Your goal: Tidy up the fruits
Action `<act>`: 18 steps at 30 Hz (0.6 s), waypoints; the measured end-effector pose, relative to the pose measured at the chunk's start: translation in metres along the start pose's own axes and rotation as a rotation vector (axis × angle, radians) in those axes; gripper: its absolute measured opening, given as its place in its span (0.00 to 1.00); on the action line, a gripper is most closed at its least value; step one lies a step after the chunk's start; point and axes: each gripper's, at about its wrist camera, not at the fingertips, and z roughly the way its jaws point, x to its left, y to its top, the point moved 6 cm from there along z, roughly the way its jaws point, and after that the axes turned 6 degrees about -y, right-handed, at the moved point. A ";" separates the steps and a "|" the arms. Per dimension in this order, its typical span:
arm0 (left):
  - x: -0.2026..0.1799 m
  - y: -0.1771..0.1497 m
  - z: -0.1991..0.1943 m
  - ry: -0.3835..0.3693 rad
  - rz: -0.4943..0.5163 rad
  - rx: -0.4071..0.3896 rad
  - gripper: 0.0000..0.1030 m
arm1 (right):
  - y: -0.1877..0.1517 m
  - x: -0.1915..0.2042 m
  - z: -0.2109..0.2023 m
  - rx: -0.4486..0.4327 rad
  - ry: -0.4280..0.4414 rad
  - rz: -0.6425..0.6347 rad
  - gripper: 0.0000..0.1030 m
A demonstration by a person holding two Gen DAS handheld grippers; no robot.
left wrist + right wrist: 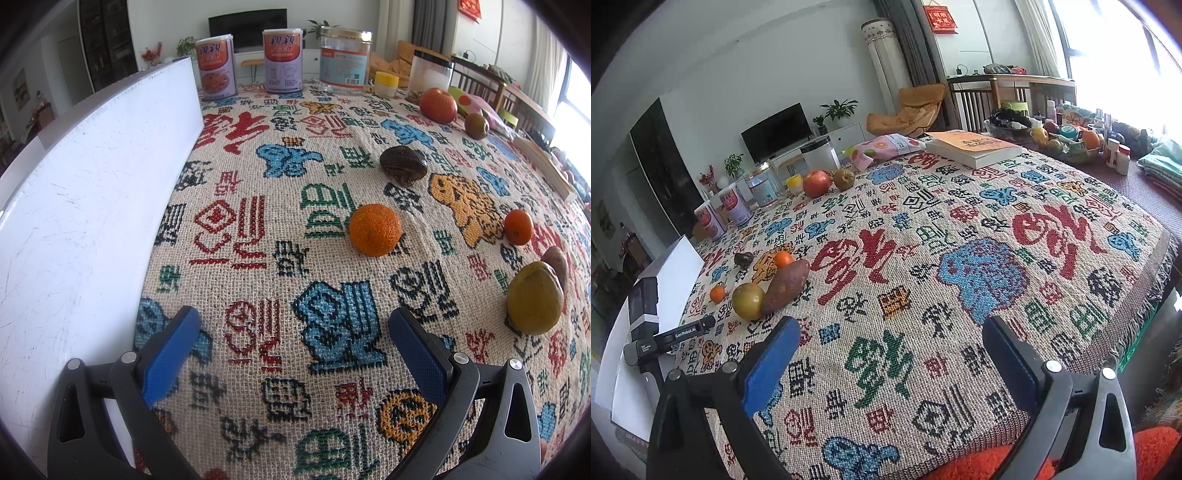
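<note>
The left claw (293, 334) hangs low over the cloth (280, 206) with its blue fingers (168, 354) spread wide and nothing between them. Just to its left stands a white board (85, 192), close beside the left finger. Ahead of it and a little to the right lies an orange (375, 229). Farther ahead on the same side rests a dark fruit (403, 165), and far ahead to the right are an apple (438, 105) and a brown fruit (476, 126) next to it. To the right of the claw sits a pear (533, 299), touching a sweet potato (557, 264) behind it. A small orange (518, 226) lies beyond these two, apart from them. At the far edge stand two cans (216, 66), a jar (345, 59) and a yellow cup (386, 84).

The right claw (890, 354) is also wide open and empty, above the near part of the cloth. The pear, the sweet potato and the oranges lie ahead of it to the left. A book (973, 147) lies far ahead, slightly right, and a pink bag (882, 146) is left of the book.
</note>
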 end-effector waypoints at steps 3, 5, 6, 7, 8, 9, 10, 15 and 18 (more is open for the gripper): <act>0.000 0.000 0.000 0.000 0.000 0.000 1.00 | 0.000 0.001 -0.001 -0.006 0.006 -0.006 0.96; 0.000 0.000 0.000 0.000 0.000 0.000 1.00 | 0.000 0.001 -0.001 -0.001 0.007 -0.004 0.96; 0.000 0.000 0.000 0.000 0.000 0.000 1.00 | 0.000 0.001 0.000 0.001 0.008 -0.003 0.96; 0.000 0.000 0.000 0.000 0.000 0.000 1.00 | 0.000 0.001 0.000 0.001 0.009 -0.004 0.96; 0.000 0.000 0.000 0.000 0.000 0.000 1.00 | 0.000 0.001 0.000 -0.001 0.010 -0.003 0.96; 0.000 0.000 0.000 0.000 0.000 0.000 1.00 | 0.000 0.001 0.000 -0.002 0.012 -0.003 0.96; 0.000 0.000 0.000 0.000 0.000 0.000 1.00 | 0.000 0.001 0.000 -0.002 0.013 -0.003 0.96; 0.000 0.000 0.000 0.000 0.000 0.000 0.99 | 0.000 0.001 0.001 0.000 0.012 -0.004 0.96; 0.000 0.000 0.000 0.000 0.000 0.000 0.99 | 0.000 0.002 0.000 -0.004 0.014 -0.006 0.96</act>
